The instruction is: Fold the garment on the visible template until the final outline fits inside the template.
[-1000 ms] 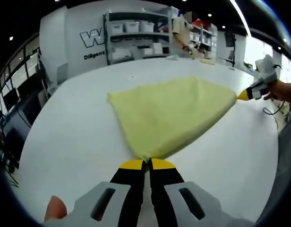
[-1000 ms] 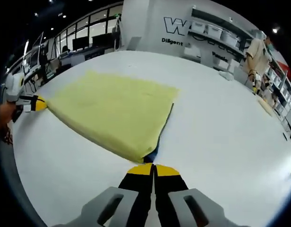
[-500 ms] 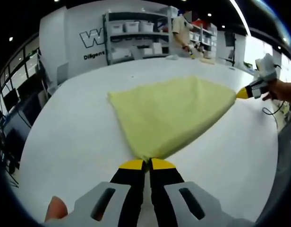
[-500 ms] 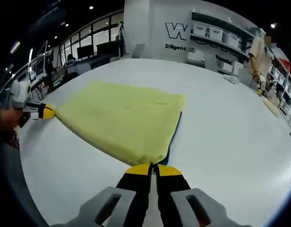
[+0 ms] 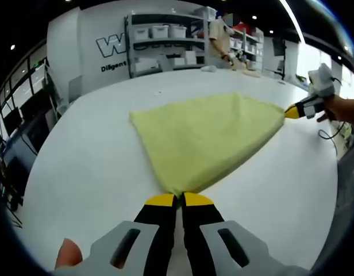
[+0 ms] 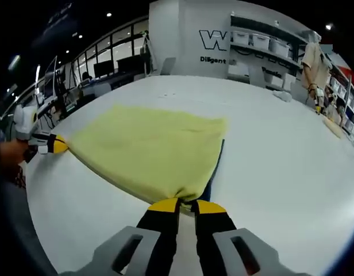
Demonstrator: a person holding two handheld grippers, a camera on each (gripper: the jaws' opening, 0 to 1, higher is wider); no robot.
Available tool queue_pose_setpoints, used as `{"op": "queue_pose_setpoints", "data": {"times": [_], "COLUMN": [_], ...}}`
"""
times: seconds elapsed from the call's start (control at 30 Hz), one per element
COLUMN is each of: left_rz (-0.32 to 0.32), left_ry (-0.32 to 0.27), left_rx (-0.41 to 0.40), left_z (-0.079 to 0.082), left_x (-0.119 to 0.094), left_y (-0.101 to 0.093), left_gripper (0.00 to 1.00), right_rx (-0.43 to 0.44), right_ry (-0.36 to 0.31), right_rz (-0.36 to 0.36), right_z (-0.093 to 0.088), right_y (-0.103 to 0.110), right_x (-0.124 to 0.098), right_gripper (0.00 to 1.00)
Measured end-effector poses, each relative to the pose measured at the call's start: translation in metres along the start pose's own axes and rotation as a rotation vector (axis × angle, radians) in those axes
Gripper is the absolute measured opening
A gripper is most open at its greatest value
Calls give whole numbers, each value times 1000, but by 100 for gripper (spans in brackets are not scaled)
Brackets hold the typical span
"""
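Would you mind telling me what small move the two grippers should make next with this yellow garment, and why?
Probably lower both corners onto the table and let go. The left gripper and right gripper each pinch a corner of the yellow garment, which lies folded and nearly flat. A dark blue edge, possibly the template, peeks out along one side, so nudging the cloth over it first may help.
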State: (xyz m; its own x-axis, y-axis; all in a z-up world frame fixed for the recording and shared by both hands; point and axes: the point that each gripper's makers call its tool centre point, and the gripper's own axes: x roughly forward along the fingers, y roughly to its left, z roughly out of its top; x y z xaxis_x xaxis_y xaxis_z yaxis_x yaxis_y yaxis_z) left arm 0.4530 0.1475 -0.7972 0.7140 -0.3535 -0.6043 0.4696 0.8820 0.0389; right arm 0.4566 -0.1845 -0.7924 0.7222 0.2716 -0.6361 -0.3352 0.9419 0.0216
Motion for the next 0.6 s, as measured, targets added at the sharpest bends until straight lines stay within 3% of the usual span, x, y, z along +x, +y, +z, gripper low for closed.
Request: {"op": "queue_pose_setpoints", "data": {"times": [0.1, 0.37, 0.6], "left_rz": [0, -1, 4], "left_ry": [1, 2, 3], "left_rx": [0, 0, 4], "left_z": [0, 0, -1], "left_x": [0, 0, 0], "left_y": [0, 0, 1], "left_gripper": [0, 0, 0], "right_rx": [15, -48, -82], "right_ry": [-2, -6, 23], "right_rz": [13, 24, 9], "right_z": [0, 1, 1], "right_y": [3, 8, 3], "right_x": [3, 6, -8], "right_gripper": [4, 0, 0]}}
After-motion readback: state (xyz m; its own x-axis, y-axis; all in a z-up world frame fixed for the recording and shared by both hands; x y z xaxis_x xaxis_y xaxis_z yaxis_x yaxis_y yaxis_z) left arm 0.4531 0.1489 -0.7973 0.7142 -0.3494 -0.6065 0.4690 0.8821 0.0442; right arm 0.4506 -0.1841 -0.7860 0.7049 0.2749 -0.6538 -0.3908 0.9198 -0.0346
